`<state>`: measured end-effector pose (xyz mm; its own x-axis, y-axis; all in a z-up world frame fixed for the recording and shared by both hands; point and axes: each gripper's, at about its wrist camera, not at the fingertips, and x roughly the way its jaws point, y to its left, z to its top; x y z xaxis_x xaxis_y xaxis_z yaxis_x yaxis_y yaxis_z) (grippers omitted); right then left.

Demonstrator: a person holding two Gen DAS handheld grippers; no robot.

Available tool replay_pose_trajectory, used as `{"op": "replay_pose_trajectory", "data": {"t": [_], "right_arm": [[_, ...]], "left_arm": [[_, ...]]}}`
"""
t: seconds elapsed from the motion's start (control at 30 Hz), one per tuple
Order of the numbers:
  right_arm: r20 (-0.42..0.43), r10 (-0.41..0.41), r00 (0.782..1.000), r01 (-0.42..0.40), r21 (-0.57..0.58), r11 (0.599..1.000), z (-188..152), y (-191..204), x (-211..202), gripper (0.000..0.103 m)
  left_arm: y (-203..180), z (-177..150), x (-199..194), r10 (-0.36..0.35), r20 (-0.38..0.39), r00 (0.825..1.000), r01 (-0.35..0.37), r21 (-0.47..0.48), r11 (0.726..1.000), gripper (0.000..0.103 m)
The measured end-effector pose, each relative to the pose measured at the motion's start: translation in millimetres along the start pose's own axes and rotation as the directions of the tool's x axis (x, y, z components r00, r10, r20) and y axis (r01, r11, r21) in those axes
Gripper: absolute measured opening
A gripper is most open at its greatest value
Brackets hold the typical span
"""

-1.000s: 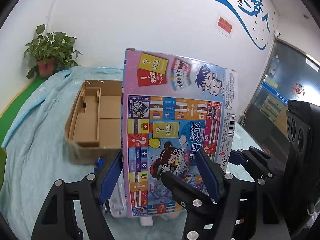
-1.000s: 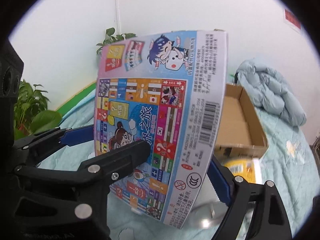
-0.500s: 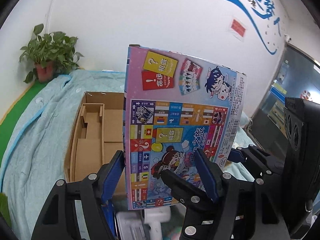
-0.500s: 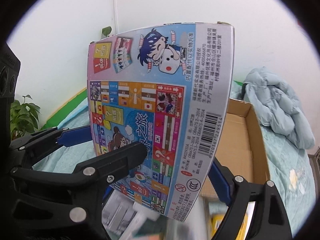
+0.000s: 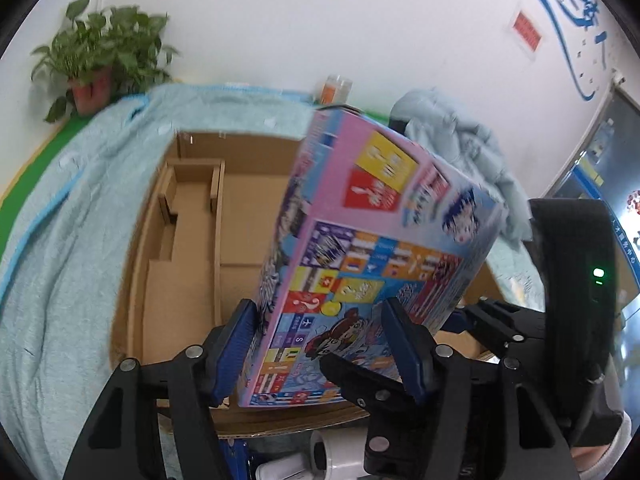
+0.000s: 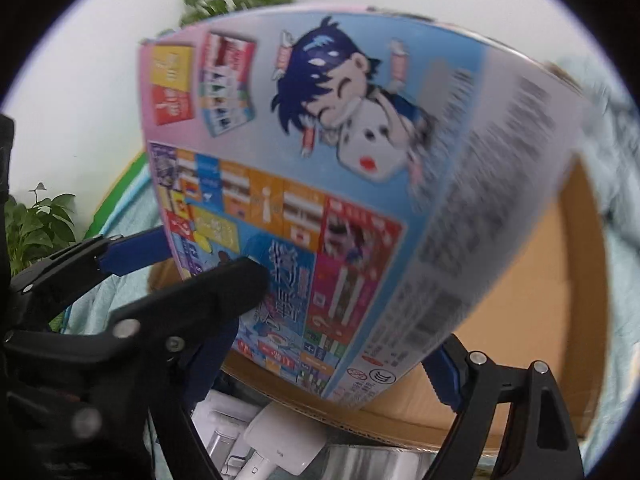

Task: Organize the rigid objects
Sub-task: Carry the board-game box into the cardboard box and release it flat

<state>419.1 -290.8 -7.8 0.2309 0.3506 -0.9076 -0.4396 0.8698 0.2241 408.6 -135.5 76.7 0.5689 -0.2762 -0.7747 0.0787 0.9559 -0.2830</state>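
Above the cardboard box: colourful board-game box (image 5: pixel 372 264), held up on edge and tilted, its printed face toward both cameras.
Board-game box, print: cartoon figures, flag squares, a barcode and small text down one side; blurred in both views.
Left gripper (image 5: pixel 320 344): blue-padded jaws set on either side of the game box's lower edge, one pad on the narrow side, the other on the printed face; the jaws have just been closing with the box between them, and they grip it.
Right gripper (image 6: pixel 340 308): jaws spread wide across the game box's lower part, one blue finger behind the left edge, the other at the lower right corner; gripping the box.
Cardboard box (image 5: pixel 192 264): open-topped, brown, with an inner cardboard divider along its left side; lies on the table directly under the game box.
Table cover (image 5: pixel 60 280): light blue cloth, rumpled, spread beneath the cardboard box.
White objects (image 6: pixel 276 444): plastic items at the near edge of the cardboard box, kind unclear.
Potted plant (image 5: pixel 100 64): green leaves, reddish pot, by the white wall at the far left.
Bundled fabric (image 5: pixel 460 140): pale blue, heaped behind the game box.
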Motion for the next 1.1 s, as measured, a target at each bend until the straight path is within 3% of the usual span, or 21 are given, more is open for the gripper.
{"op": "replay_pose_trajectory", "data": {"t": [0.13, 0.33, 0.47, 0.57, 0.67, 0.8, 0.83, 0.87, 1.0, 1.1], "right_arm": [[-0.121, 0.032, 0.992, -0.031, 0.011, 0.999, -9, -7, 30, 0.084], [-0.185, 0.047, 0.982, -0.049, -0.004, 0.999, -3, -5, 43, 0.084], [-0.226, 0.068, 0.972, -0.066, 0.015, 0.998, -1, -9, 52, 0.082], [-0.283, 0.087, 0.955, -0.078, 0.042, 0.996, -3, -12, 67, 0.081], [-0.302, 0.123, 0.945, -0.101, 0.088, 0.991, -1, -22, 75, 0.081], [-0.225, 0.134, 0.965, -0.117, 0.089, 0.989, 3, -29, 52, 0.079], [-0.21, 0.116, 0.971, -0.099, 0.09, 0.991, 4, -34, 48, 0.072], [-0.214, 0.106, 0.971, -0.089, 0.088, 0.992, 5, -36, 50, 0.053], [-0.246, 0.059, 0.967, -0.046, 0.058, 0.997, 4, -31, 66, 0.048], [-0.197, 0.05, 0.979, -0.039, 0.062, 0.997, -6, -27, 50, 0.049]], "left_arm": [[7, -7, 24, 0.036, -0.054, 0.998, -0.036, 0.003, 0.999, 0.055], [21, -5, 43, 0.055, -0.093, 0.994, -0.059, -0.044, 0.997, 0.047], [36, -7, 46, 0.069, -0.109, 0.992, -0.073, -0.039, 0.997, 0.046], [38, -8, 44, 0.044, -0.107, 0.993, -0.048, -0.03, 0.998, 0.044], [35, -11, 30, 0.074, -0.05, 0.996, -0.073, 0.008, 0.997, 0.044], [32, -18, 6, 0.086, 0.017, 0.996, -0.086, 0.042, 0.995, 0.046], [31, -21, 1, 0.089, 0.029, 0.996, -0.09, 0.048, 0.995, 0.047], [31, -24, -4, 0.09, 0.041, 0.995, -0.092, 0.052, 0.994, 0.048], [32, -38, -23, 0.093, 0.093, 0.991, -0.098, 0.051, 0.994, 0.052], [29, -49, -41, 0.146, 0.16, 0.976, -0.157, 0.057, 0.986, 0.074]]}}
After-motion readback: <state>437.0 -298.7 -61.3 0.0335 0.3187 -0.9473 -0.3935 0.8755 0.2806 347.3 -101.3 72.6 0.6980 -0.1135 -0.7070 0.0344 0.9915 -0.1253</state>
